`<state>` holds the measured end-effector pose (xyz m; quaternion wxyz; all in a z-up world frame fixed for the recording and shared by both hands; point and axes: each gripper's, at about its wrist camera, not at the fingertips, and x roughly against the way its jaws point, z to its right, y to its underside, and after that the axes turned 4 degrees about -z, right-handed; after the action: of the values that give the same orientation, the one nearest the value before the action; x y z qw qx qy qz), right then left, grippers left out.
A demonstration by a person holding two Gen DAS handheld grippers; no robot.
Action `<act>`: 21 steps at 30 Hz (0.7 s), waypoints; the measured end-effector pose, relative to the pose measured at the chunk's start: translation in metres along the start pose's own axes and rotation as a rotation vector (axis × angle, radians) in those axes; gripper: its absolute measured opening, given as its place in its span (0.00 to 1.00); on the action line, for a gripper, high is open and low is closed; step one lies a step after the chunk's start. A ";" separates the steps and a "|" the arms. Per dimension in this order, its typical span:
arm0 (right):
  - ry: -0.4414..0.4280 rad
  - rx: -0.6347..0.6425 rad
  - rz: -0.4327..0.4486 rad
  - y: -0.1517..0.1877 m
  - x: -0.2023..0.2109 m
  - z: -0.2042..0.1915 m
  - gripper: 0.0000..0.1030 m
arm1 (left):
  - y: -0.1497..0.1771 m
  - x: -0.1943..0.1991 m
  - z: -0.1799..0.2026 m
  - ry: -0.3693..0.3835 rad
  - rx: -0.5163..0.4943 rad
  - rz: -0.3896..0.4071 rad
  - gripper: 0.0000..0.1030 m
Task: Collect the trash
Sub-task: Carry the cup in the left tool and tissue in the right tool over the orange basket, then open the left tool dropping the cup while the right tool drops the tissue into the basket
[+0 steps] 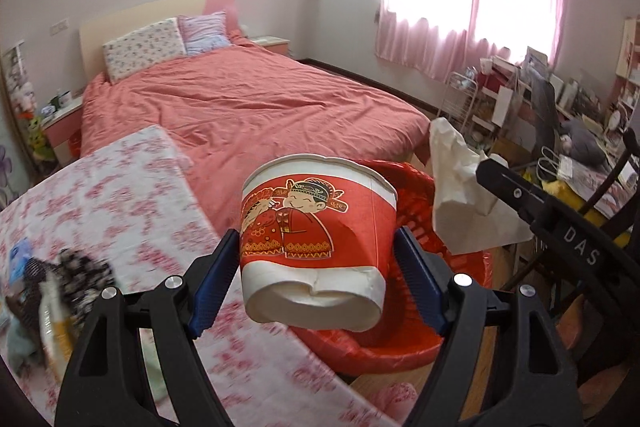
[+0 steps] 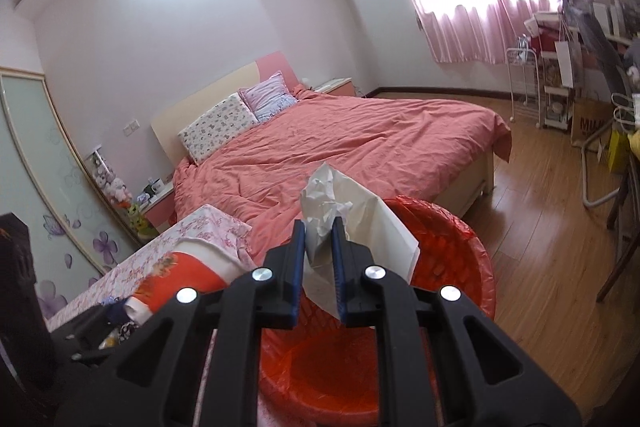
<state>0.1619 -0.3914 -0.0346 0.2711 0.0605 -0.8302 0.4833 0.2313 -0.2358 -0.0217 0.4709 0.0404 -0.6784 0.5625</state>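
Observation:
My left gripper (image 1: pixel 316 255) is shut on a dented red and white paper cup (image 1: pixel 316 239) with a cartoon couple on it, held tilted at the edge of a red trash basket (image 1: pixel 404 343) lined with a red bag. My right gripper (image 2: pixel 319 259) is shut on crumpled white paper (image 2: pixel 344 211) and holds it above the same red basket (image 2: pixel 452 259). The paper (image 1: pixel 456 183) and the right gripper's black body (image 1: pixel 556 223) show at the right of the left wrist view. The cup (image 2: pixel 180 271) shows at lower left of the right wrist view.
A table with a pink floral cloth (image 1: pixel 120 195) stands left of the basket, with blurred wrappers and clutter (image 1: pixel 52 295) on it. A bed with a salmon cover (image 1: pixel 248 107) lies behind. A cluttered desk and shelves (image 1: pixel 560 115) stand at right. Wooden floor (image 2: pixel 540 227) lies right of the basket.

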 end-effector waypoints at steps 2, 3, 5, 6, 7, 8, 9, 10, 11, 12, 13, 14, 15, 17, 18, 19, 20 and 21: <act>-0.009 -0.016 -0.008 -0.002 -0.007 0.007 0.18 | -0.002 -0.011 0.008 0.007 -0.007 -0.024 0.76; -0.010 -0.029 -0.013 -0.002 -0.012 0.012 0.20 | -0.003 -0.014 0.010 0.008 -0.007 -0.033 0.77; -0.013 -0.051 -0.021 -0.004 -0.018 0.018 0.23 | -0.002 -0.021 0.012 0.002 -0.007 -0.055 0.83; -0.010 -0.060 -0.026 -0.004 -0.021 0.020 0.24 | -0.003 -0.022 0.013 -0.006 -0.006 -0.062 0.85; -0.007 -0.066 -0.029 -0.004 -0.023 0.023 0.28 | -0.001 -0.023 0.013 -0.012 -0.005 -0.071 0.85; -0.004 -0.071 -0.030 -0.004 -0.025 0.025 0.33 | 0.001 -0.024 0.012 -0.017 -0.003 -0.079 0.86; 0.000 -0.074 -0.030 -0.004 -0.024 0.026 0.35 | 0.000 -0.025 0.013 -0.026 -0.002 -0.086 0.87; 0.007 -0.074 -0.029 -0.002 -0.023 0.027 0.36 | 0.002 -0.025 0.011 -0.034 0.003 -0.093 0.87; 0.012 -0.070 -0.026 -0.001 -0.022 0.026 0.38 | 0.003 -0.024 0.009 -0.039 0.007 -0.098 0.87; 0.017 -0.062 -0.020 0.000 -0.020 0.026 0.41 | 0.004 -0.023 0.008 -0.045 0.010 -0.099 0.87; 0.026 -0.049 -0.013 0.000 -0.018 0.026 0.46 | 0.006 -0.019 0.006 -0.058 0.015 -0.100 0.87; 0.035 -0.040 -0.010 0.001 -0.017 0.025 0.48 | 0.006 -0.019 0.004 -0.066 0.018 -0.102 0.87; 0.042 -0.031 -0.010 0.002 -0.016 0.023 0.49 | 0.009 -0.014 0.002 -0.075 0.026 -0.102 0.87; 0.049 -0.018 -0.008 0.005 -0.011 0.017 0.52 | 0.012 -0.009 -0.004 -0.084 0.040 -0.101 0.87; 0.054 -0.011 -0.005 0.006 -0.009 0.015 0.53 | 0.014 -0.002 -0.007 -0.089 0.049 -0.098 0.87; 0.063 0.004 -0.001 0.007 -0.006 0.011 0.56 | 0.015 0.002 -0.009 -0.093 0.052 -0.095 0.87; 0.070 0.021 0.003 0.010 -0.003 0.006 0.57 | 0.017 0.008 -0.012 -0.102 0.054 -0.087 0.87; 0.071 0.033 0.003 0.010 -0.001 0.002 0.58 | 0.019 0.014 -0.015 -0.111 0.053 -0.078 0.88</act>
<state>0.1586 -0.3878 -0.0437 0.2987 0.0464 -0.8120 0.4993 0.2219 -0.2100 -0.0270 0.4530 0.1103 -0.6862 0.5584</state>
